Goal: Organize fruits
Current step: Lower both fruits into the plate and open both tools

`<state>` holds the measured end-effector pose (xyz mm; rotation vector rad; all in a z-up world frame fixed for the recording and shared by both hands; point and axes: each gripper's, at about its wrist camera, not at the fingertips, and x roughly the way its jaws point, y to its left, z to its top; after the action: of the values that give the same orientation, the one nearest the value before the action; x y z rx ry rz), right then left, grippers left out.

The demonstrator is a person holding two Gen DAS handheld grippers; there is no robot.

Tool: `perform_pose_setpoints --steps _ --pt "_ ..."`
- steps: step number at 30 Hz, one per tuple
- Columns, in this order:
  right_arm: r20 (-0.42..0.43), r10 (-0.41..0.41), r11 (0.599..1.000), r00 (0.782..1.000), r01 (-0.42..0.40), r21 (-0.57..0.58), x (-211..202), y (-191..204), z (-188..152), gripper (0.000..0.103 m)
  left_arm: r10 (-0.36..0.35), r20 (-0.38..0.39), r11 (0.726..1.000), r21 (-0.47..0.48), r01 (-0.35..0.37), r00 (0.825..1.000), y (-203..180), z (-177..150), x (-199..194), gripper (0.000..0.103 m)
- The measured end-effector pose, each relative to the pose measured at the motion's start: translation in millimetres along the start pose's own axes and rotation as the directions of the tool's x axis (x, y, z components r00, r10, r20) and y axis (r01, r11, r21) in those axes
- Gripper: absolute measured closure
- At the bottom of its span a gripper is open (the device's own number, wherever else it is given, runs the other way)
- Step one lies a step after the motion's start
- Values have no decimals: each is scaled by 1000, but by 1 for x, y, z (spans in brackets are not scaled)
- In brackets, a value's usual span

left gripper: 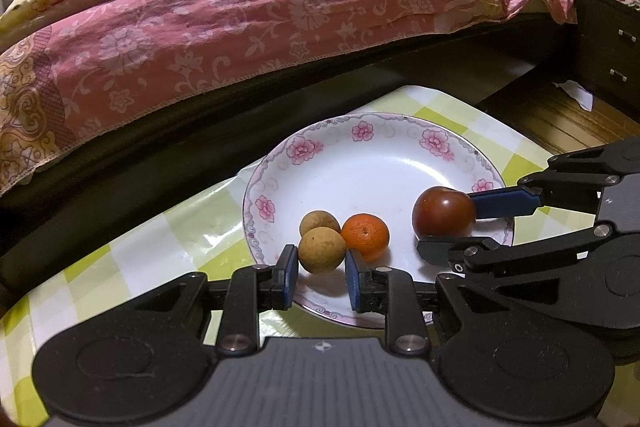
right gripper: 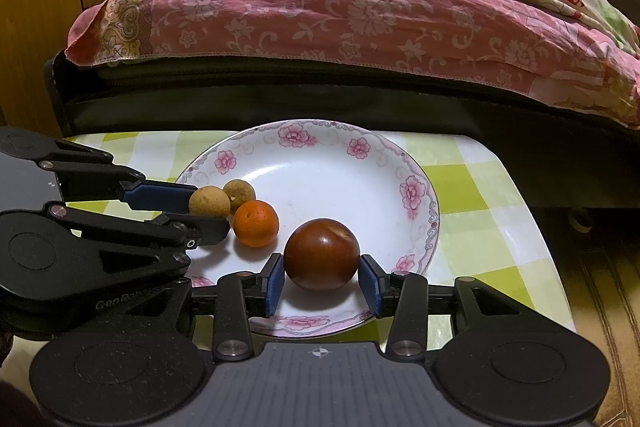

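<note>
Right wrist: dark red fruit (right gripper: pixel 321 254) sits between the parted right hand-held gripper (right gripper: pixel 322 285).

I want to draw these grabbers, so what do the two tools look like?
Both match. The left tool and the right tool are matte black linkages of flat bars joined by silver round pins, with round discs on each side. Each finger ends in a blue ribbed pad. A grey ridged body sits behind, marked with a small white crosshair. Pale lettering beginning "Gen" shows on the left tool. No cables show.

Two tan longans (left gripper: pixel 322 250), a small orange (left gripper: pixel 366 234) and a dark-red tomato (left gripper: pixel 443 211) rest on the floral plate (left gripper: pixel 360 163).
</note>
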<state>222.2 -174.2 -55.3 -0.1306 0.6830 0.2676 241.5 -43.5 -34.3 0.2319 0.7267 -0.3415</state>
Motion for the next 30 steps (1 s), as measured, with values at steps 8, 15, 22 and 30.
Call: perform_pose_setpoints --steps 8,15,22,30 --pt "16 -8 1000 1000 8 -8 -5 0 0 61 3 8 1000 -9 -3 1000 2 1 -6 67" --pt "24 -9 1000 1000 9 -10 -7 0 -2 60 7 13 1000 -16 -7 1000 2 1 -8 65" --pt "40 -8 1000 999 8 -10 -10 0 -1 59 12 25 1000 -26 -11 1000 3 1 -13 64" --pt "59 -8 1000 998 8 -5 -18 1 -2 59 15 39 999 -30 -14 999 2 2 -24 64"
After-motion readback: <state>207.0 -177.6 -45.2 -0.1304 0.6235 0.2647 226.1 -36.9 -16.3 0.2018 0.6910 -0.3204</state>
